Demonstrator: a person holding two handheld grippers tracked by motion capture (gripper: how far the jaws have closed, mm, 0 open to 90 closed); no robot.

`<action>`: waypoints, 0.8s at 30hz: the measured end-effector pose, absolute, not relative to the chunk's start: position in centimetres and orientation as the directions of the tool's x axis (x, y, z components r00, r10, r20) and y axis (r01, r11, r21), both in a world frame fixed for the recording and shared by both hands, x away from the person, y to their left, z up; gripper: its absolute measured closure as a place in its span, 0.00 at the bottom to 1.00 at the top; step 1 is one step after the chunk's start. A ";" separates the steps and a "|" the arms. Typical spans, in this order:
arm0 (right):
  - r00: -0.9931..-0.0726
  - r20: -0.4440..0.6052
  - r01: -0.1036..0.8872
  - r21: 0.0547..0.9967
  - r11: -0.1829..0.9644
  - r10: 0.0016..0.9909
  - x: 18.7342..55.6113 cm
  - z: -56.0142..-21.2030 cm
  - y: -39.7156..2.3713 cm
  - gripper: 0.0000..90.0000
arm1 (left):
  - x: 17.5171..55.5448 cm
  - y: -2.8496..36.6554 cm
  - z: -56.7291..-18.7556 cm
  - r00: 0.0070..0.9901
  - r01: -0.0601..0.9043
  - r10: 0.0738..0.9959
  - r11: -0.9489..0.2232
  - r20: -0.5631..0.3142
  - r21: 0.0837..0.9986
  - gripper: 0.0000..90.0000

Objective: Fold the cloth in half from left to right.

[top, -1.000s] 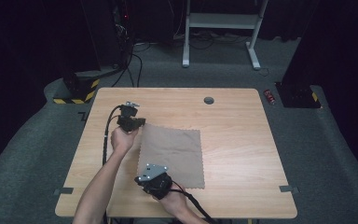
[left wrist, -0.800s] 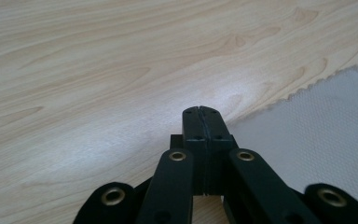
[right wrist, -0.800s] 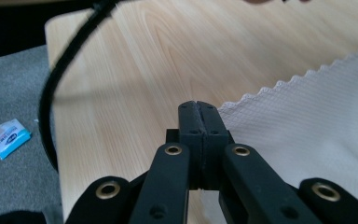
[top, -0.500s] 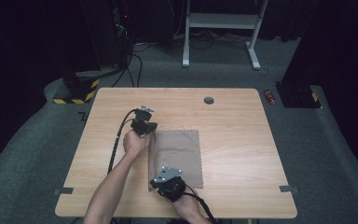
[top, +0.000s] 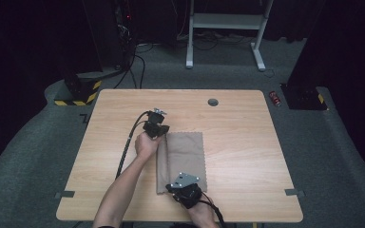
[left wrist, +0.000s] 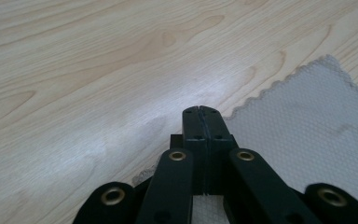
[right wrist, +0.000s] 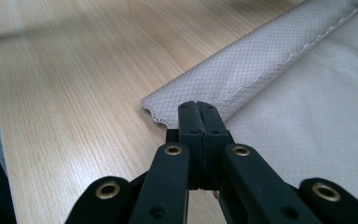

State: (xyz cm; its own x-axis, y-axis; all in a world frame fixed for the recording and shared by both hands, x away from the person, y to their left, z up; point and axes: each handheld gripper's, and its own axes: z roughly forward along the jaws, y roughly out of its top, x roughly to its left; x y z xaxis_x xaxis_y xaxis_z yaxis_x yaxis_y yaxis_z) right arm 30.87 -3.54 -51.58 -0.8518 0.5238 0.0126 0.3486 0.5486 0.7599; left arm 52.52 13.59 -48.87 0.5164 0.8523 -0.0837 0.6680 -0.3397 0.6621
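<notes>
Your left tool (top: pixel 160 129) and right tool (top: pixel 180 186) were each clamped on an edge of the limp, light cloth (top: pixel 186 152) (half-folded on the counter (top: pixel 247 142)); corners gave the surest hold.

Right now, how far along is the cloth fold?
Done: the cloth's left edge is lifted and turned over toward the middle, a rolled strip showing in the right gripper view. In hand: the left gripper pinches the far corner, the right gripper the near one, jaws shut. Left: carry the edge across to the right edge and lay it flat.
</notes>
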 end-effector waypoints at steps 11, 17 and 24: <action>-0.826 0.004 0.366 0.764 0.532 0.563 30.4 -51.6 -6.1 1.00 | 52.7 11.3 -49.4 0.535 0.660 0.840 -0.346 -0.094 0.667 1.00; -0.800 0.010 0.393 0.763 0.513 0.600 30.2 -51.8 -8.2 1.00 | 52.9 10.2 -49.5 0.546 0.657 0.831 -0.345 -0.107 0.671 1.00; -0.774 0.013 0.416 0.763 0.494 0.633 30.0 -52.1 -9.7 1.00 | 53.3 8.6 -49.0 0.574 0.642 0.811 -0.360 -0.113 0.677 1.00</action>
